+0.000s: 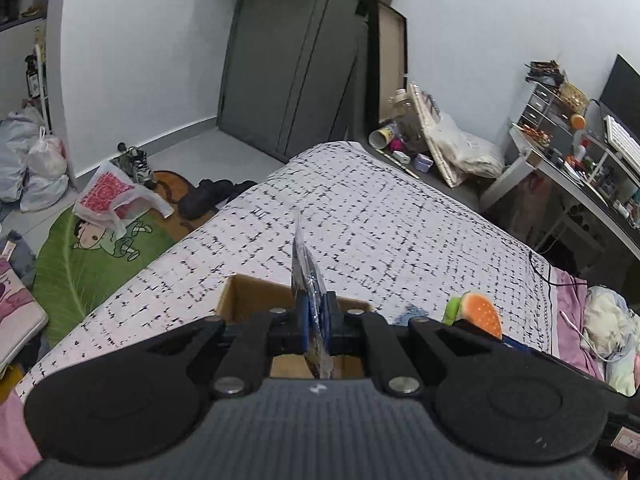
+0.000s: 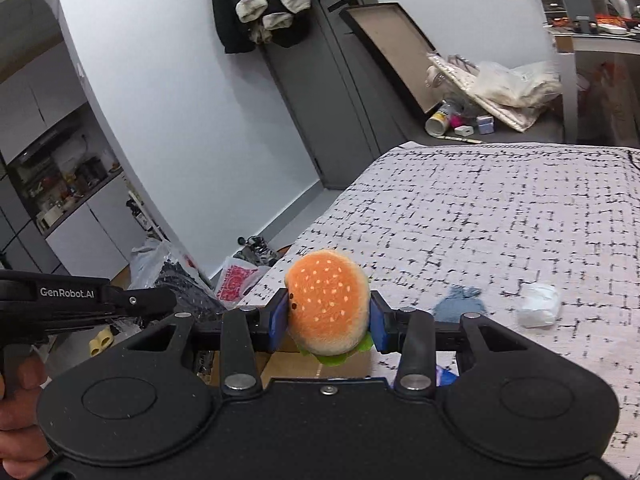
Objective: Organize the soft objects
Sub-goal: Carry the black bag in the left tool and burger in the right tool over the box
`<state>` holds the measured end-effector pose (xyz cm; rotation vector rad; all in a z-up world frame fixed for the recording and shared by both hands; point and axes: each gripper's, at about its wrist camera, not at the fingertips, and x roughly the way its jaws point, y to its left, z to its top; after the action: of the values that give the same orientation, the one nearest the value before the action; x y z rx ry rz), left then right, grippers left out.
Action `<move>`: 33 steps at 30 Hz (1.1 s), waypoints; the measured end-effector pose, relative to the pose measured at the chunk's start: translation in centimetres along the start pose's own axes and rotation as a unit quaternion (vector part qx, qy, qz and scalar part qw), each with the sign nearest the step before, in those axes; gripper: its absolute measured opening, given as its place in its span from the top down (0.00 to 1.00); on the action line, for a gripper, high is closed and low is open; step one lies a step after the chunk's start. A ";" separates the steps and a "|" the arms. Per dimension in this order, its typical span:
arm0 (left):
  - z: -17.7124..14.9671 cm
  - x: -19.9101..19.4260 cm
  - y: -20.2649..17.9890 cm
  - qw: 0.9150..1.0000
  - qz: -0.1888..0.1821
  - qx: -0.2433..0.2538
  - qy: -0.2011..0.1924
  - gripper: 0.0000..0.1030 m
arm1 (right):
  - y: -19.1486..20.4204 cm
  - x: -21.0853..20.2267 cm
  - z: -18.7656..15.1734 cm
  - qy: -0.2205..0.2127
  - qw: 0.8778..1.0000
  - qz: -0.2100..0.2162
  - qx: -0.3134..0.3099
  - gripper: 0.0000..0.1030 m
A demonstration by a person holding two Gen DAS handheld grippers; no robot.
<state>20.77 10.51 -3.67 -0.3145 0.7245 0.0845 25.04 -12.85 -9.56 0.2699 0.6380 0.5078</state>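
The left gripper (image 1: 316, 322) is pinching a thin plastic packet (image 1: 306, 276) (contents unclear) above the cardboard box (image 1: 248, 300); the right gripper (image 2: 329, 320) is squeezing a plush hamburger (image 2: 328, 304) between its pads over the bed (image 2: 500, 216).

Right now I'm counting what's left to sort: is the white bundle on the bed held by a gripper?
No, the white bundle lies loose on the bed, beside the right gripper.

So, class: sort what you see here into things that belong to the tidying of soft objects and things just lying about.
Part of the job:
- plush burger in the right gripper
- clear packet in the left gripper
- cardboard box
- blue cloth and white bundle on the bed

Lying about:
- shoes
- plastic bags
- hanging clothes
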 end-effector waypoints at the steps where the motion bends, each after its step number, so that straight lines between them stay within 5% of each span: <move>1: 0.0 0.2 0.4 1.000 0.000 -0.002 0.002 0.94 | 0.2 0.3 -0.1 0.004 1.000 0.001 -0.002 0.61; 25: -0.7 8.7 4.3 0.996 -0.010 -0.044 0.076 0.94 | 1.8 6.1 -1.7 0.063 0.998 0.002 -0.002 0.61; 33: 0.2 9.3 4.9 0.996 0.012 -0.041 0.079 0.88 | 2.2 7.6 -1.8 0.077 0.997 0.003 -0.001 0.61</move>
<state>26.94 14.91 -10.94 -0.3946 0.8837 0.1139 28.30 -6.79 -13.92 0.2317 0.7859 0.5386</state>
